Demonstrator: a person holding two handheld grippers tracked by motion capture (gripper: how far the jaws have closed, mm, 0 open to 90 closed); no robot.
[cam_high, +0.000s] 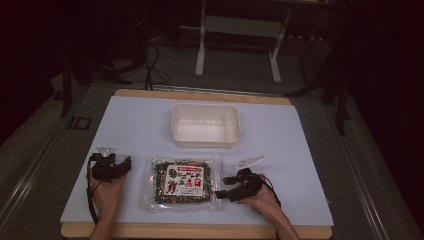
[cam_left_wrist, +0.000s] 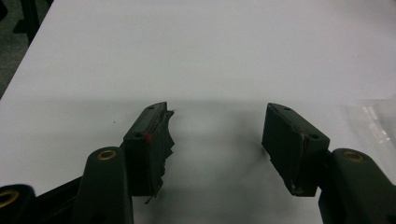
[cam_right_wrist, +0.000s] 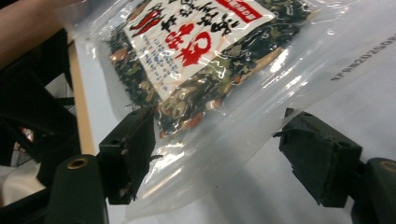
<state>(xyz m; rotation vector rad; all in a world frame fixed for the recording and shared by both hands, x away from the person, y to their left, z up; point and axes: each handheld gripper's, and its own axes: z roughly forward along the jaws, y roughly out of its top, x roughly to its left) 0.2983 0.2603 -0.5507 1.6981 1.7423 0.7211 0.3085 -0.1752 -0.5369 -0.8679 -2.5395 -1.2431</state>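
A clear plastic bag (cam_high: 182, 184) of dark dried greens with a white and red label lies flat near the table's front edge. My right gripper (cam_high: 223, 187) rests just right of the bag, pointing left at it. In the right gripper view its jaws (cam_right_wrist: 217, 144) stand apart, with the bag's clear sealed edge (cam_right_wrist: 219, 135) lying between them and the pads not pressing on it. My left gripper (cam_high: 122, 165) sits left of the bag on the bare mat. Its jaws (cam_left_wrist: 217, 135) are open with nothing between them.
A white rectangular tub (cam_high: 205, 125) stands empty behind the bag, mid-table. The pale mat (cam_high: 135, 125) covers a wooden table with its edge (cam_high: 200, 231) at the front. A white stand (cam_high: 237, 30) and cables are on the floor beyond.
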